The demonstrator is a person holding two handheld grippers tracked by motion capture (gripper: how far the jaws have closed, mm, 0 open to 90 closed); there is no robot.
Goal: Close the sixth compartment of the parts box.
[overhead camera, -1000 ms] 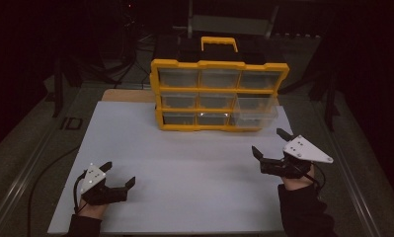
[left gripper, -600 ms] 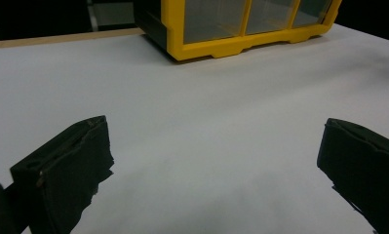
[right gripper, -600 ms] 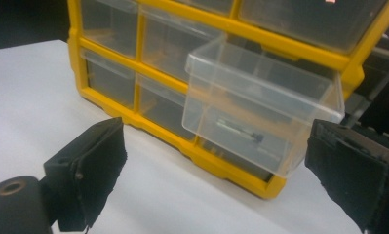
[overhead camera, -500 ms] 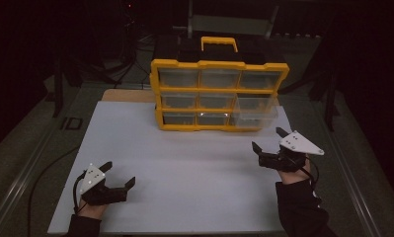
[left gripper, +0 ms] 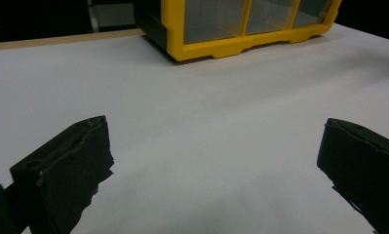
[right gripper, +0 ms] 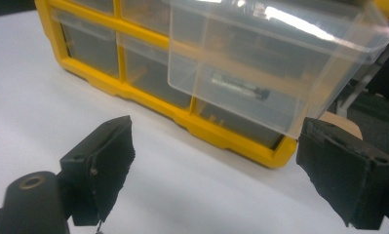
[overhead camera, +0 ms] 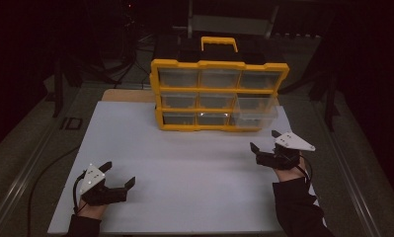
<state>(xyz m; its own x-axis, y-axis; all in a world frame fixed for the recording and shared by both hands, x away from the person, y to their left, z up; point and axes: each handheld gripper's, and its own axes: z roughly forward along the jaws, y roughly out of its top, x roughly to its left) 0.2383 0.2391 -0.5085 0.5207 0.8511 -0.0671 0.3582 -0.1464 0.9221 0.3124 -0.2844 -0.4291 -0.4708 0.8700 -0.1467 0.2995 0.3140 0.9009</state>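
The pulled-out clear drawer (overhead camera: 256, 111) juts from the lower right of the yellow organizer (overhead camera: 219, 94), which stands at upper centre of the high view on the white surface (overhead camera: 184, 168). The right gripper (overhead camera: 266, 143), at right of centre in that view, is much the nearer hand: the drawer lies just ahead of and above its jaws. In the right gripper view the drawer (right gripper: 275, 63) fills the upper right, its long front edge running across the frame and slanting down to the right, with a small dark bolt (right gripper: 241, 87) lying inside it. The jaws there stand wide apart with nothing between them, though they have just been closing a little. The left gripper (overhead camera: 119, 174), at lower left of the high view, is well apart from the organizer; its jaws are wide open and empty over bare surface.
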